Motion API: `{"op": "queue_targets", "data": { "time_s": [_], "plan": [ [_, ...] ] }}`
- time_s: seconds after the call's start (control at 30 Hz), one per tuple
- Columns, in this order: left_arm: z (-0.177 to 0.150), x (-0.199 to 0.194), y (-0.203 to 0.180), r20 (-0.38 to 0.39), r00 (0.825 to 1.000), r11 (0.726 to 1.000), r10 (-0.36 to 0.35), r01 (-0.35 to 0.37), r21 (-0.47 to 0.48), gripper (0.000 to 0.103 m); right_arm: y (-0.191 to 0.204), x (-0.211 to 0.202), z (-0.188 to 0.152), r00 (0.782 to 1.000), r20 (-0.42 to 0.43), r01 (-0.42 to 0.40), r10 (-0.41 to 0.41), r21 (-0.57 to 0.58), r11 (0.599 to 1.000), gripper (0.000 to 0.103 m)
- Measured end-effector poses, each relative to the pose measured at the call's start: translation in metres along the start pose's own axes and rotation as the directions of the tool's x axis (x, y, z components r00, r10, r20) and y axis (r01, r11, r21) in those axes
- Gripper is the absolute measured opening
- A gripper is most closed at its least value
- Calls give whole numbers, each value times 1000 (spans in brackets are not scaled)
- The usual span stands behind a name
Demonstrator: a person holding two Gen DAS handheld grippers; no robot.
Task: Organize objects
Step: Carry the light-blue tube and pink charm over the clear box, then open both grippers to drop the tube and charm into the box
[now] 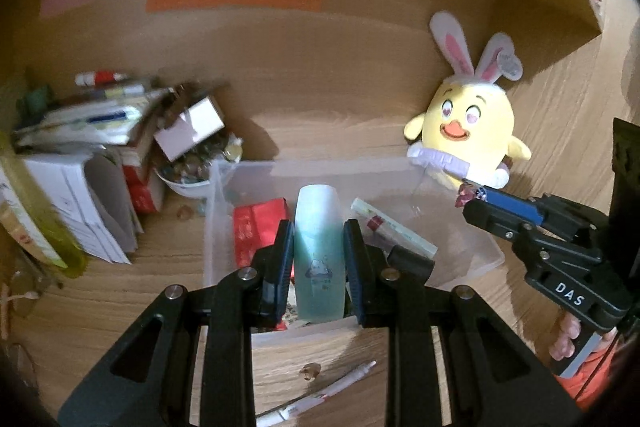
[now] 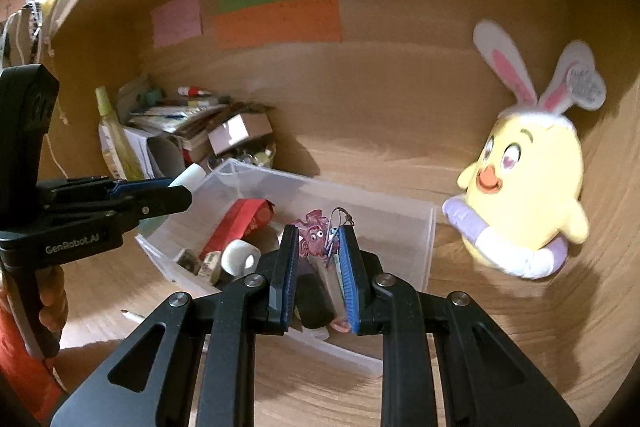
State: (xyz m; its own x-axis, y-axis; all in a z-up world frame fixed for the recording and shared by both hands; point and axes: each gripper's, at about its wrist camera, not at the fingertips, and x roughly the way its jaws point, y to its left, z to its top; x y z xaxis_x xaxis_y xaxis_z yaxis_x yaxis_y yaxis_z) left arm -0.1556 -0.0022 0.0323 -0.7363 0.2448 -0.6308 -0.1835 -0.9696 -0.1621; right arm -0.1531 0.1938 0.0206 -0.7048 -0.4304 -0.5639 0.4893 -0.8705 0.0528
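Left gripper jaws are pinching a frosted teal bottle, holding it upright over the clear plastic bin. Right gripper jaws are clamping a pink cartoon keychain charm, also hanging over the bin. Red packet and tube are lying inside it. Yellow chick plush is sitting beside the bin on the wooden tabletop; a pen is lying nearer.

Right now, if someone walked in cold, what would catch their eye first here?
Probably the yellow chick plush with bunny ears, leaning against the wooden wall right of the clear plastic bin. Next, the left gripper holding a teal bottle and the right gripper holding a pink keychain charm, both above the bin.
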Motion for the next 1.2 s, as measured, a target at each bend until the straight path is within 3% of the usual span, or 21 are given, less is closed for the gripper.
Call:
{"op": "queue_targets", "data": {
  "time_s": [0.47, 0.87, 0.93, 1.1, 1.2],
  "plan": [
    [-8, 50, 11, -116, 993, 1000, 0, -2, -12, 25, -9, 47, -17, 992, -126, 5, -4, 8, 1000, 18],
    [-11, 53, 8, -146, 989, 1000, -17, 15, -12, 26, -6, 53, -20, 988, -154, 21, -22, -4, 1000, 19],
    [-11, 49, 7, -139, 990, 1000, -16, 15, -8, 27, -4, 51, -19, 988, -153, 23, -23, -6, 1000, 21],
    [-9, 34, 4, -107, 994, 1000, -16, 15, -2, 38, 0, 39, -17, 991, -128, 33, -34, -9, 999, 37],
    [-8, 21, 2, -78, 997, 1000, -7, 8, 11, 51, 4, 29, -15, 993, -109, 40, -42, -18, 999, 47]
  ]
}}
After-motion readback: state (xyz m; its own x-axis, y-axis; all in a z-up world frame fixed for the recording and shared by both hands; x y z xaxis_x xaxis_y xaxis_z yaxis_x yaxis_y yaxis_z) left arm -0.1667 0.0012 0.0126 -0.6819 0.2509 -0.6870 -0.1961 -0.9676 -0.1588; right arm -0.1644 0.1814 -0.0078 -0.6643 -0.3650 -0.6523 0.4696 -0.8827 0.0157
